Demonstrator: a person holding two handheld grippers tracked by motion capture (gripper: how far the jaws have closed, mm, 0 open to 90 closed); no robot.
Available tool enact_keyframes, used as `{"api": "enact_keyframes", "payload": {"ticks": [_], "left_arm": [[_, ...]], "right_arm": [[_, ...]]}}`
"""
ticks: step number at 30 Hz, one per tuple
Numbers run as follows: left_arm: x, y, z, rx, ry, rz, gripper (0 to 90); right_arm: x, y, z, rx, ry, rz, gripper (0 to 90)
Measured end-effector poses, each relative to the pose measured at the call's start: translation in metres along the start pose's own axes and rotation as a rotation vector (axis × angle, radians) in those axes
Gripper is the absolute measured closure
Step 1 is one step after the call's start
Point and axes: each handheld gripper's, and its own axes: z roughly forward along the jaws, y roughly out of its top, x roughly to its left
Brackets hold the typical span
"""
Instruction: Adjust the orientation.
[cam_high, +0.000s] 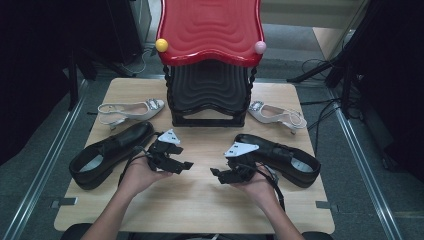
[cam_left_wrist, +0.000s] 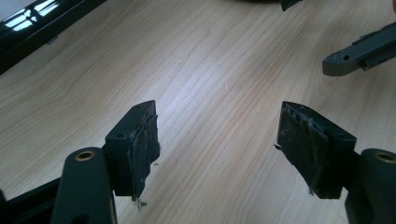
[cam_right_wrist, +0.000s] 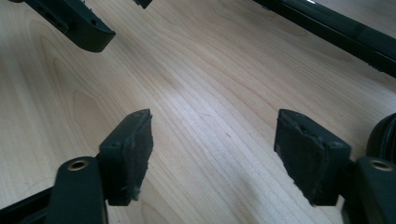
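Note:
Two hands hold the grippers low over the middle of the wooden table (cam_high: 200, 200), tips facing each other a short way apart. My left gripper (cam_high: 187, 165) is open, with bare wood between its worn pads in the left gripper view (cam_left_wrist: 217, 140). My right gripper (cam_high: 215, 172) is open too, nothing between its jaws (cam_right_wrist: 212, 149). A black leather shoe (cam_high: 107, 152) lies left of the left hand. A second black shoe (cam_high: 285, 157) lies just behind the right hand. Each gripper view catches a jaw of the other gripper (cam_left_wrist: 359, 51) (cam_right_wrist: 74, 23) near its top edge.
A shoe rack with a red top shelf (cam_high: 210, 27) and black lower shelf (cam_high: 209, 92) stands at the table's back centre. One white slingback heel (cam_high: 130, 111) lies to its left, another (cam_high: 275, 115) to its right. Cables and dark stands (cam_high: 345, 75) surround the table.

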Motion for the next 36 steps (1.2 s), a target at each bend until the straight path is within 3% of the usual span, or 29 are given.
{"api": "enact_keyframes", "payload": {"ticks": [3,8,15,16,18,21,27,32,36], "left_arm": [[0.001,-0.002,0.0,0.011,-0.011,-0.001,28.4],[0.001,-0.003,-0.005,0.015,-0.043,0.006,34.0],[0.003,-0.004,-0.011,0.004,-0.045,-0.008,31.7],[0.004,-0.004,-0.012,0.004,-0.052,-0.012,31.5],[0.003,-0.003,-0.015,0.007,-0.111,-0.049,29.5],[0.001,-0.004,-0.017,0.034,-0.072,-0.047,31.4],[0.0,-0.005,-0.019,0.026,-0.084,-0.029,31.6],[0.001,-0.006,-0.022,0.019,-0.06,-0.019,31.7],[0.0,-0.007,-0.024,0.027,-0.088,-0.027,30.6]], "right_arm": [[-0.002,0.0,-0.003,-0.007,0.021,0.008,32.8],[0.0,-0.001,-0.005,0.015,0.018,-0.016,33.1],[-0.001,-0.001,-0.006,0.019,0.033,-0.017,35.3],[-0.002,-0.001,-0.006,0.02,0.035,-0.016,35.3],[-0.002,-0.001,-0.006,0.025,0.038,-0.014,35.6],[-0.001,-0.001,-0.004,0.037,0.038,-0.015,35.7],[0.001,0.0,-0.002,0.045,0.046,-0.019,35.7],[0.0,0.0,-0.002,0.046,0.059,-0.012,36.7],[-0.001,0.002,-0.001,0.061,0.089,0.007,38.8]]}}
